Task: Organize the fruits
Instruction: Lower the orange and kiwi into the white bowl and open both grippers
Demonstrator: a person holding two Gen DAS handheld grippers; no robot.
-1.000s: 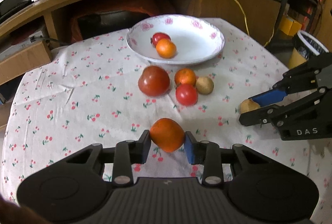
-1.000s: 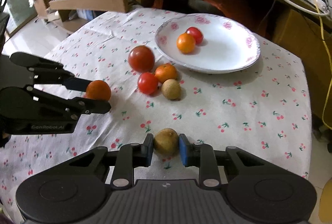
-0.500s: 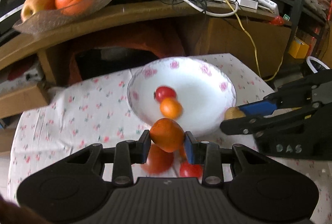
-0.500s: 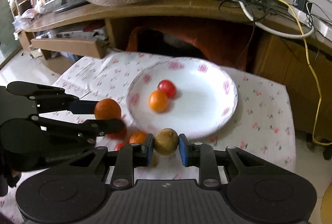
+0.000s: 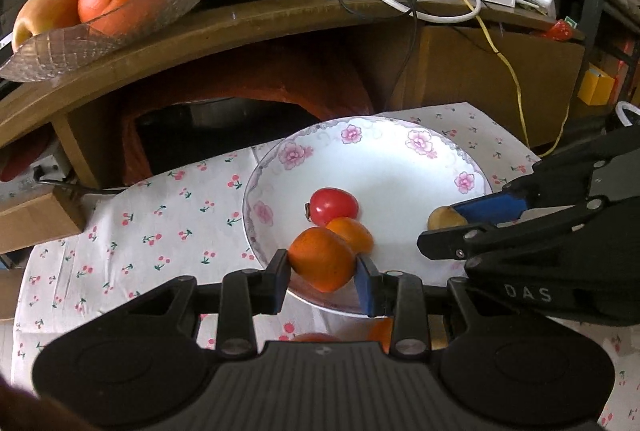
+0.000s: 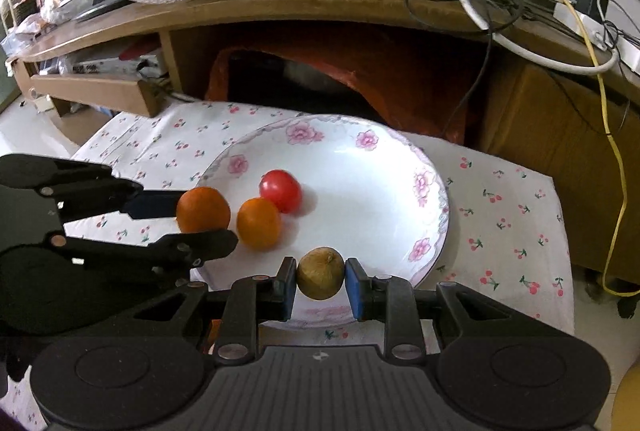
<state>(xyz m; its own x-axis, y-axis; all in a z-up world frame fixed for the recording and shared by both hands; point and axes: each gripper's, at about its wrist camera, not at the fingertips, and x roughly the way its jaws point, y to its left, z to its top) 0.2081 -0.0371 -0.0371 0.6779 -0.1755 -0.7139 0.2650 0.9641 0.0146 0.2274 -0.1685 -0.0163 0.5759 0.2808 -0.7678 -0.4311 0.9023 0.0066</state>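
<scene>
Over the tabletop [image 6: 500, 215], with its cherry-printed cloth, both claws hung above the near edge of the white flowered plate [image 6: 380, 151]. I judge the step in hand was to set both fruits down into the plate; to do it well, each should be lowered close to the plate floor, onto a free white part, before release, so that it does not roll out or knock the two fruits already lying there. The left claw [image 5: 323, 277] was closed on an orange fruit [image 5: 322, 258], which sat between its pads, just beside the small orange [image 5: 352, 233] and the red fruit [image 5: 334, 206] in the plate. The right claw [image 6: 321, 285] was opening, yet the small brown fruit [image 6: 321, 273] was between its pads, touching both, over the plate's near rim.
</scene>
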